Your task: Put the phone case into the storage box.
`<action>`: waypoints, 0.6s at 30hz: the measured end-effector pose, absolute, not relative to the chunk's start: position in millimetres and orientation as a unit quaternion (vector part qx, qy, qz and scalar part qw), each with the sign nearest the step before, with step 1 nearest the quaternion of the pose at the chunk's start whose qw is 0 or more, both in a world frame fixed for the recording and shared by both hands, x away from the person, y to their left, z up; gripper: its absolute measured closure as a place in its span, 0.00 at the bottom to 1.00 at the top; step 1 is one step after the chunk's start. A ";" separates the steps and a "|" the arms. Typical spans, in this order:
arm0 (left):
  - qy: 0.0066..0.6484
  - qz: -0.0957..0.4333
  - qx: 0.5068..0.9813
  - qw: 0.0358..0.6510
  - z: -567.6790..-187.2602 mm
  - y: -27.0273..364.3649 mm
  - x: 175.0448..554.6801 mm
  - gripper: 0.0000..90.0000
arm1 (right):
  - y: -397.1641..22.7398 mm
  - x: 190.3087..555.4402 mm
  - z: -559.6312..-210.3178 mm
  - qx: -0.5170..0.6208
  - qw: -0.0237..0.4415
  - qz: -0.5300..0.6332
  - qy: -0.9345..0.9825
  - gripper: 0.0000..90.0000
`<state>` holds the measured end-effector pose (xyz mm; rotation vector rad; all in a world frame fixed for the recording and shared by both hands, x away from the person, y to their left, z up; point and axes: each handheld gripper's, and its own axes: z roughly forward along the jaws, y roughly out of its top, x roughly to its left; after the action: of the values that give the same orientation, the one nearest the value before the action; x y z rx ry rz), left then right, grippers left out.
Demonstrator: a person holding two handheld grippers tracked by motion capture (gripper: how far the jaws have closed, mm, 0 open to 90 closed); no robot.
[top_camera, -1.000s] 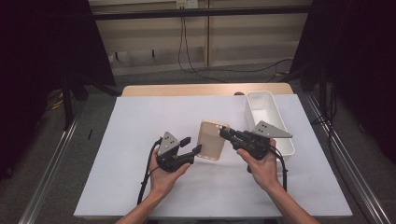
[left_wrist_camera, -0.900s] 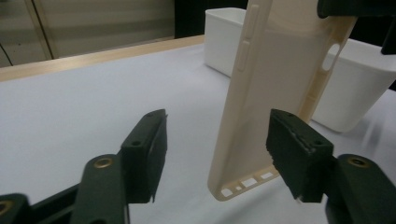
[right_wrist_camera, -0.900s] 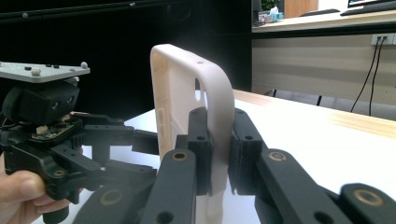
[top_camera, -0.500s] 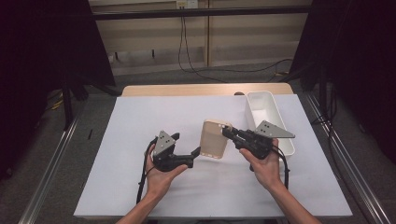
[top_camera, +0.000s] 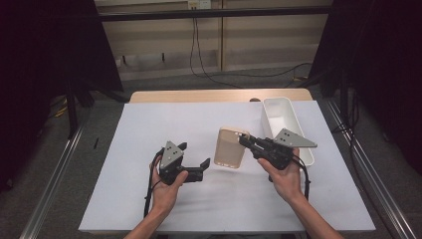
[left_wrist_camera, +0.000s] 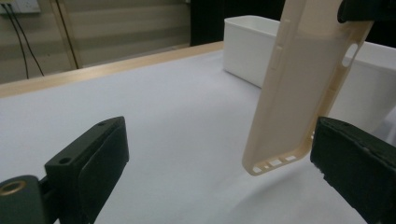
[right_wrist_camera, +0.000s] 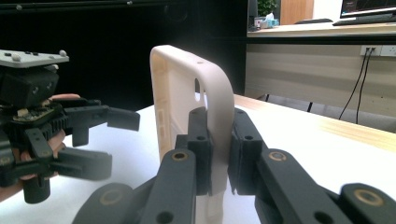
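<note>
While the left gripper [top_camera: 195, 162] is standing released, jaws just opened beside the phone case [top_camera: 229, 147], the right gripper [top_camera: 247, 141] is clamping its upper edge; handover looks complete, binning into the white bin [top_camera: 280, 107] likely next.

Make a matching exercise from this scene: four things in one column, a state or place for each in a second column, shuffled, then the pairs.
1. phone case
2. left gripper
3. right gripper
4. white bin

A. jaws apart, nothing between the pads
B. stands on the table's far right
C. pinched at one edge, held off the table
D. jaws shut on a beige edge

Pairs: 1-C, 2-A, 3-D, 4-B
</note>
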<state>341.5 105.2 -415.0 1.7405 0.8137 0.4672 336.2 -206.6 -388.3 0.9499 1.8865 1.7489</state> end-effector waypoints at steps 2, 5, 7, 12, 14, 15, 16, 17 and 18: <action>0.341 0.205 0.732 0.552 -414.6 110.1 340.9 0.06 | -207.3 336.1 -387.7 0.339 0.198 0.626 0.674 0.91; 0.347 0.202 0.724 0.562 -414.7 119.2 339.7 0.06 | -208.8 336.0 -386.5 0.340 0.200 0.627 0.672 0.91; 0.350 0.205 0.719 0.564 -415.6 124.7 338.9 0.07 | -209.6 336.0 -386.5 0.340 0.201 0.627 0.672 0.91; 0.352 0.214 0.707 0.574 -418.9 137.1 336.6 0.07 | -211.3 334.4 -385.4 0.340 0.202 0.627 0.671 0.91; 0.354 0.218 0.704 0.577 -419.4 141.1 336.0 0.07 | -212.8 333.9 -384.6 0.340 0.203 0.628 0.670 0.91; 0.354 0.217 0.702 0.578 -419.3 143.2 335.6 0.07 | -213.7 333.9 -384.4 0.340 0.205 0.628 0.669 0.91; 0.356 0.219 0.700 0.580 -419.0 144.6 335.0 0.07 | -214.6 333.7 -384.5 0.341 0.206 0.629 0.668 0.91; 0.358 0.220 0.699 0.579 -418.6 146.2 333.8 0.07 | -215.3 333.2 -384.7 0.342 0.205 0.629 0.667 0.91; 0.356 0.220 0.699 0.579 -418.2 148.3 332.8 0.07 | -216.0 332.4 -384.9 0.343 0.205 0.629 0.667 0.91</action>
<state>332.8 148.3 -418.2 1.6356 0.8330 0.5151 332.4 -216.0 -384.9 0.9566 1.8589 1.7533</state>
